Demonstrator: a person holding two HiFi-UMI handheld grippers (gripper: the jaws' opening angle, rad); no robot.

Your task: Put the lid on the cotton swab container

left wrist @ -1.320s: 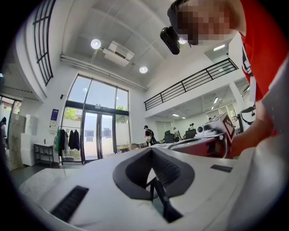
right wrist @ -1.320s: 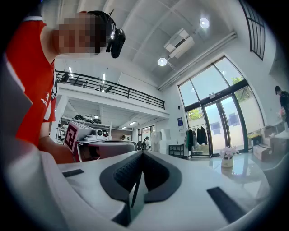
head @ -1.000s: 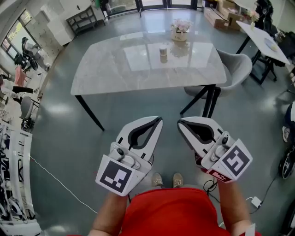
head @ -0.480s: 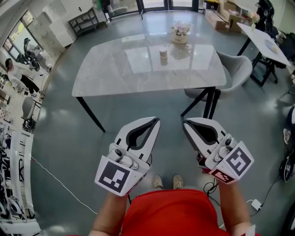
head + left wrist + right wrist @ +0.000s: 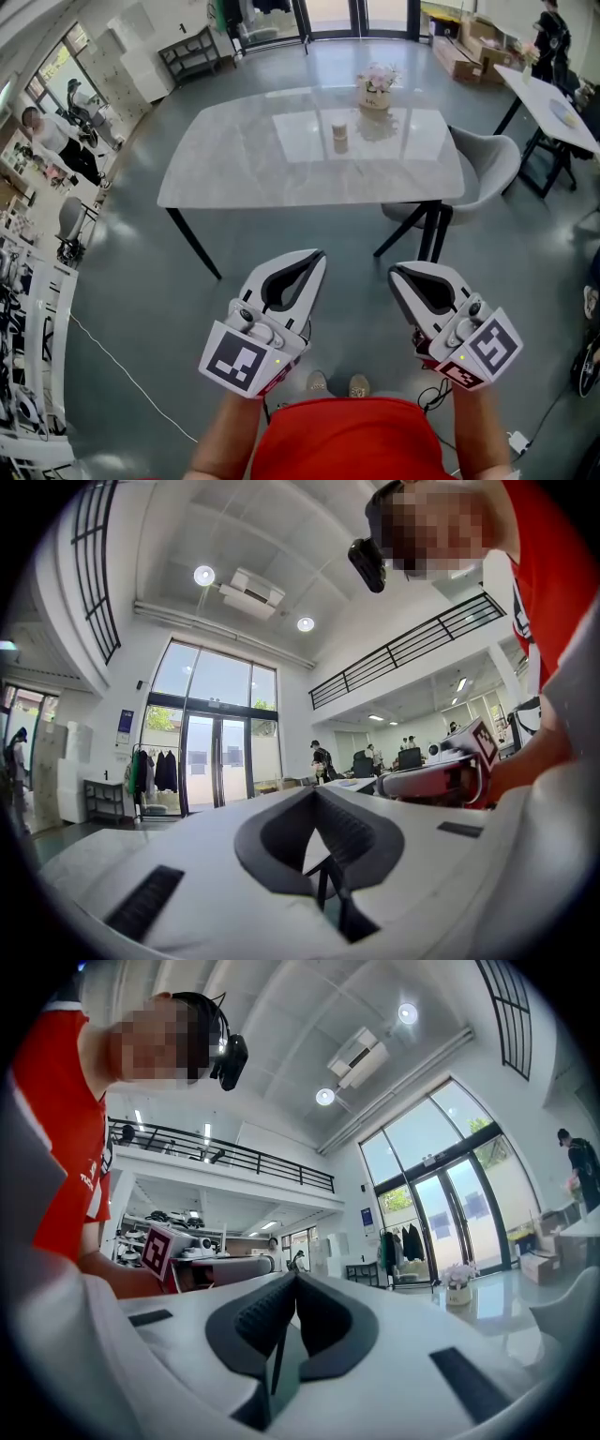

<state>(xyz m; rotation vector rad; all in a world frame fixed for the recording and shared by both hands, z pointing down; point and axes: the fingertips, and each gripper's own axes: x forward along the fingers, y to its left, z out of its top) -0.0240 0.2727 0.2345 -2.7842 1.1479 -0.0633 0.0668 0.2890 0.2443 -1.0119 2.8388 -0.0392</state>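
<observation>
The cotton swab container [image 5: 340,138] is a small pale cylinder standing far off on the grey marble table [image 5: 234,159], right of its middle. It is too small to tell a lid on or beside it. My left gripper [image 5: 319,255] and right gripper [image 5: 394,272] are held close to my body over the floor, well short of the table. Both point toward it, both are shut, and nothing is between the jaws. In the left gripper view the left gripper [image 5: 314,789] has its pads together; the right gripper [image 5: 293,1276] looks the same in its own view.
A pot of flowers [image 5: 376,89] stands on the table behind the container. A grey chair [image 5: 487,159] sits at the table's right end. A white side table [image 5: 548,98] and boxes are at the back right, shelving [image 5: 192,47] at the back left. People stand at the left.
The table and container have slid lower in the head view. Both grippers sit lower in the frame, and the right one has drifted right. Their jaws look the same.
</observation>
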